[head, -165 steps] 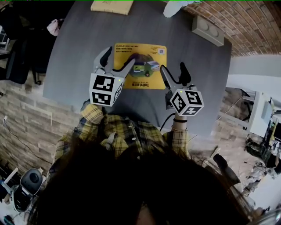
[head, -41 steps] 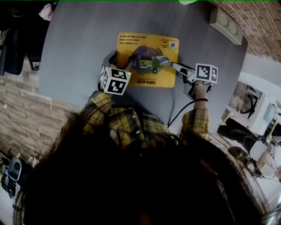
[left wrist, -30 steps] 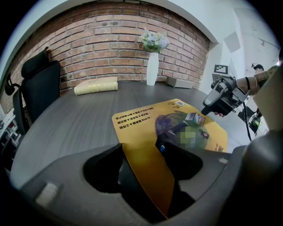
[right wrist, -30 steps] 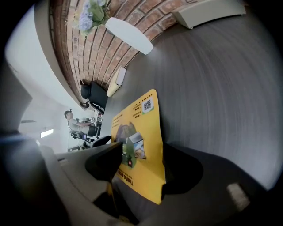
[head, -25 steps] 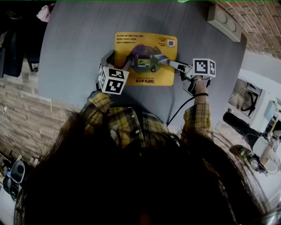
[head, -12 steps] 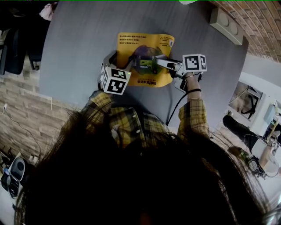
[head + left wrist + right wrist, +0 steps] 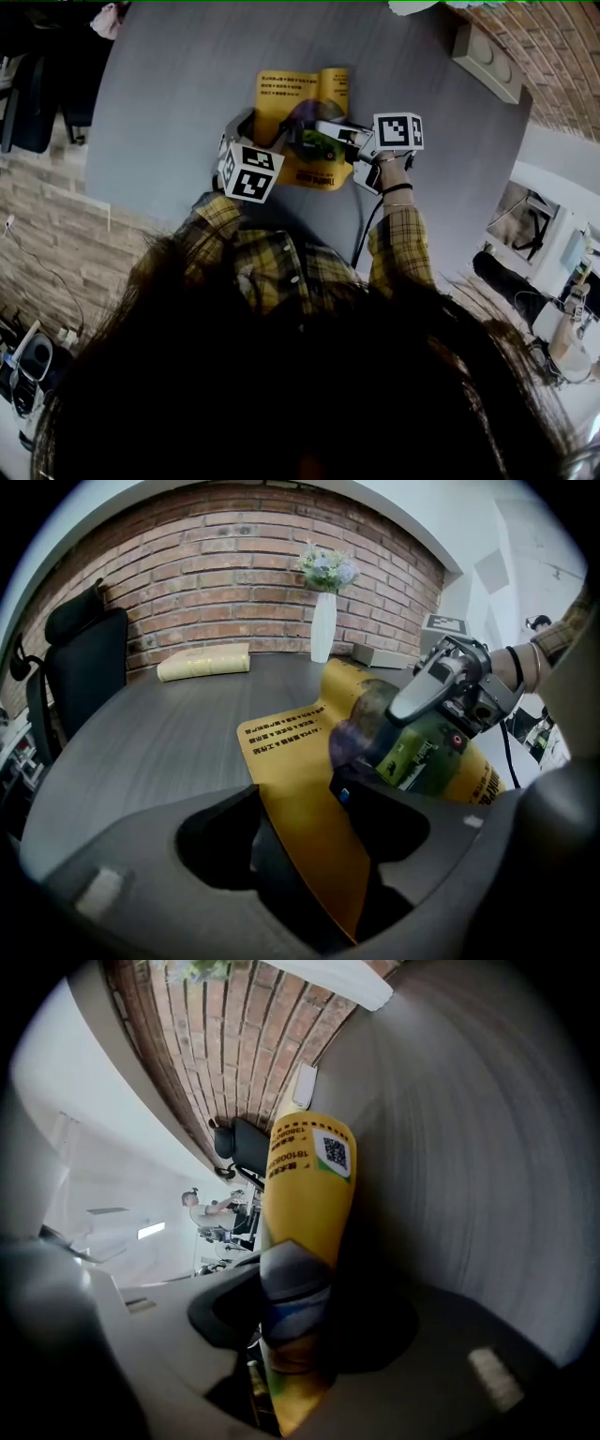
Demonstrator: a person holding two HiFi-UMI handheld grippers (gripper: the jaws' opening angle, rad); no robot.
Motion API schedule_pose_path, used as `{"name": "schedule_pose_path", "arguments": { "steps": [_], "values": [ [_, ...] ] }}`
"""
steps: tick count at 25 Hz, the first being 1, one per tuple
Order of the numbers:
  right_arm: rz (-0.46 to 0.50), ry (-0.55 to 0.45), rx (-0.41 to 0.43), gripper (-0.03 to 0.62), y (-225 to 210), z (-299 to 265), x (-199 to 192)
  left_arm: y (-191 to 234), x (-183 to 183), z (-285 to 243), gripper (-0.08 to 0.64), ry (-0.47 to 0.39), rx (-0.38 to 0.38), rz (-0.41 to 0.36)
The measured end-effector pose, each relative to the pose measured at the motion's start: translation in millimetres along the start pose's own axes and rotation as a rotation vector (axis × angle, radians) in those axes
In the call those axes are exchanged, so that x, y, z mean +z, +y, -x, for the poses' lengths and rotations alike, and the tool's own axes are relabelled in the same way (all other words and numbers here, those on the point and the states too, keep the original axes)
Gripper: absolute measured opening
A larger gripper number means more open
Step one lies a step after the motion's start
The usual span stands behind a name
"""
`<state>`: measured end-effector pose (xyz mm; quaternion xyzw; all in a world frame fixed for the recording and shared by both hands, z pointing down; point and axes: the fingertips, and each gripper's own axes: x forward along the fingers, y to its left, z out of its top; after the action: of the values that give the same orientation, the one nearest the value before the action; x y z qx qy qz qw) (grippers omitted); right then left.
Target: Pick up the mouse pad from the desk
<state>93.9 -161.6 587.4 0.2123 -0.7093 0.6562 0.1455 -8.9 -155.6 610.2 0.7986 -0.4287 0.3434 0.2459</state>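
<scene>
Right tool (image 7: 328, 131), jaws just closing, pinches the curled mouse pad (image 7: 289, 89) at 3 o'clock to lift it (left tool (image 7: 261, 133) open, astride its 9 o'clock edge).

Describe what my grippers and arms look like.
The left gripper and right gripper are grey two-jaw tools, each carrying a white cube with black square markers. A black cable trails from the right one. The sleeves are yellow plaid, with a dark band at the right wrist.
</scene>
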Motion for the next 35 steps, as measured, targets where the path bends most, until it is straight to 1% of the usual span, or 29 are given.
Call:
{"name": "schedule_pose_path", "arguments": {
  "steps": [3,5,6,7,10,15,23,28,32,35],
  "values": [
    [0.000,-0.013,-0.040,0.171,-5.5,3.8,0.2,-0.2,0.6,0.5,0.314,0.000,0.000,0.000],
    [0.001,-0.035,-0.041,0.110,-9.7,3.7,0.8,-0.4,1.1,0.4,0.314,-0.001,-0.001,0.000],
    [-0.003,-0.049,-0.039,0.063,-12.2,3.5,1.0,-0.2,0.8,0.4,0.314,-0.001,-0.001,0.000],
    [-0.012,-0.064,-0.038,0.029,-14.4,4.0,1.0,0.1,0.3,0.7,0.314,-0.002,-0.001,0.000],
    [-0.033,-0.087,-0.025,0.025,-15.3,5.9,0.5,0.5,-0.7,1.7,0.314,-0.003,0.001,0.001],
    [-0.025,-0.092,-0.022,0.023,-14.5,6.8,0.7,0.2,-0.3,1.3,0.313,-0.006,0.000,0.003],
    [-0.032,-0.117,0.023,0.023,-5.6,10.5,2.9,1.1,2.6,-0.9,0.308,-0.012,-0.004,0.008],
    [0.003,-0.129,0.038,0.023,6.6,13.7,3.5,2.2,9.3,3.3,0.307,-0.025,-0.001,0.004],
    [0.040,-0.142,0.007,0.023,17.8,21.7,3.3,2.3,17.7,11.0,0.307,-0.045,0.001,0.007],
    [0.074,-0.160,0.053,0.023,33.8,23.1,3.2,3.3,26.5,20.0,0.307,-0.072,0.006,0.007]
  ]
}}
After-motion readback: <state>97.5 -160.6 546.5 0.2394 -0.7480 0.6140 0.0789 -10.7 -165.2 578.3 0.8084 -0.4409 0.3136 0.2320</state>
